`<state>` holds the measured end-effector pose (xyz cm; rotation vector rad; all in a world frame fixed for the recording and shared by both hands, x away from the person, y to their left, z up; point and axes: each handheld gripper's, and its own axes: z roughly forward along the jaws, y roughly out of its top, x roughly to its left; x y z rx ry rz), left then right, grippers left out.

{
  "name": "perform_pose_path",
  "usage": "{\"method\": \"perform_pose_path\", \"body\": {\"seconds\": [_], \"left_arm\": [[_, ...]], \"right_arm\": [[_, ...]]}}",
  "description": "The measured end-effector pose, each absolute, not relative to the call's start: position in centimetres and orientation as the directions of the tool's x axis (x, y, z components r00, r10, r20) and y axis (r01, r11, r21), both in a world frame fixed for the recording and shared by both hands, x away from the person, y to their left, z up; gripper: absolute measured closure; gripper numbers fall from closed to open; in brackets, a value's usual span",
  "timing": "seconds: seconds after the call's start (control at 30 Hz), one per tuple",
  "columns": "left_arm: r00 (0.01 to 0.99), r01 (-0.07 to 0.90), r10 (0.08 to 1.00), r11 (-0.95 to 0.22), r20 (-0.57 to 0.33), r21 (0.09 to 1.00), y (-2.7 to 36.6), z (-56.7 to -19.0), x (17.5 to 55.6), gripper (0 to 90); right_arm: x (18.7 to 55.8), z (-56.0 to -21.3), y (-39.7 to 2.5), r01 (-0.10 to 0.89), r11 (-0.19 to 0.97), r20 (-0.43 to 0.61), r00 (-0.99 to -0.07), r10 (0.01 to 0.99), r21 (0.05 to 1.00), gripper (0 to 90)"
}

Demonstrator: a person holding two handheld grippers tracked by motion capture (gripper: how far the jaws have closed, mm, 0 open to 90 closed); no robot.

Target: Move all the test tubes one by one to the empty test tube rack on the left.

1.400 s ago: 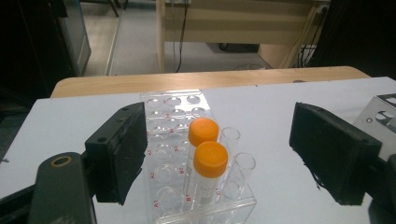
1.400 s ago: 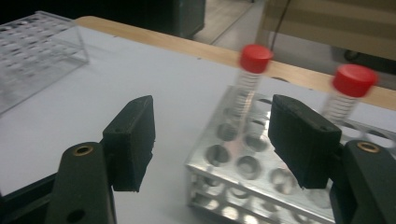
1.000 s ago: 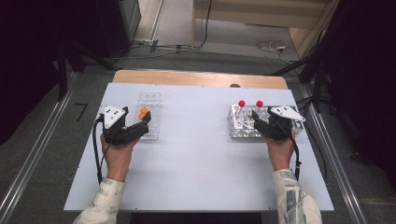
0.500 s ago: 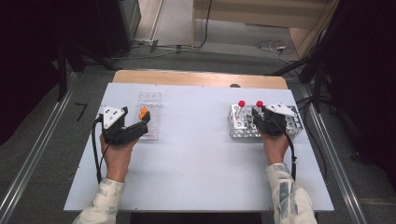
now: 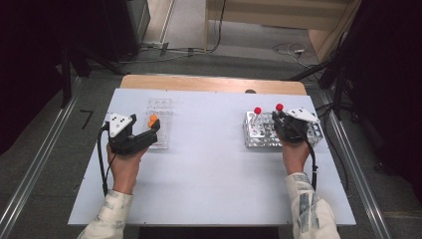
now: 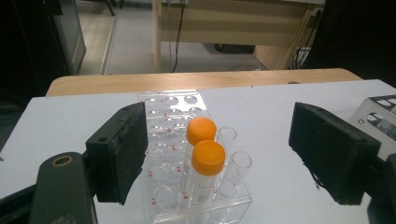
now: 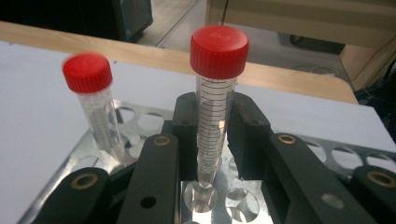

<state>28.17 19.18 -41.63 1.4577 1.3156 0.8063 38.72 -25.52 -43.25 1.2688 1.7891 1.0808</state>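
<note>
Red-capped tube point(image 7: 218, 93) is clamped in the right hand-held gripper point(image 7: 218, 135), its tip just above the metal rack point(image 5: 259, 134) at the tabletop's point(image 5: 209, 169) right. Left side: left hand-held gripper point(image 6: 219, 154) gapes wide around two orange-capped tubes point(image 6: 205, 158) in the clear rack point(image 6: 187, 186), gripping nothing. Risk: a tilted tube could catch a hole rim and jolt the second red-capped tube point(image 7: 93, 102) nearby.

Red-capped tube point(image 7: 218, 93), orange caps point(image 6: 208, 157), black tongs point(image 7: 212, 126)
</note>
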Motion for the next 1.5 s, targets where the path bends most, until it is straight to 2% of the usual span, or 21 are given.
{"method": "perform_pose_path", "body": {"seconds": [0.3,0.53,0.93,1.5], "left_arm": [[0.198,0.321,0.972,0.060,-0.129,0.945,19.1,-41.6,28.1,20.3],[0.203,0.319,0.971,0.056,-0.127,0.946,19.0,-41.5,28.0,20.3],[0.237,0.309,0.963,0.048,-0.126,0.950,18.0,-41.1,27.6,21.2],[0.337,0.325,0.933,0.010,-0.126,0.946,15.0,-41.2,27.1,21.3]], "right_arm": [[36.7,-39.4,-25.8,0.292,0.163,-0.066,-0.315,0.947,0.942,70.8],[34.5,-38.6,-25.0,0.273,0.186,-0.077,-0.367,0.927,0.944,70.8],[31.7,-40.0,-21.6,0.274,0.221,-0.052,-0.513,0.857,0.936,70.7],[30.8,-42.9,-13.6,0.275,0.274,-0.026,-0.661,0.750,0.922,70.8]]}}
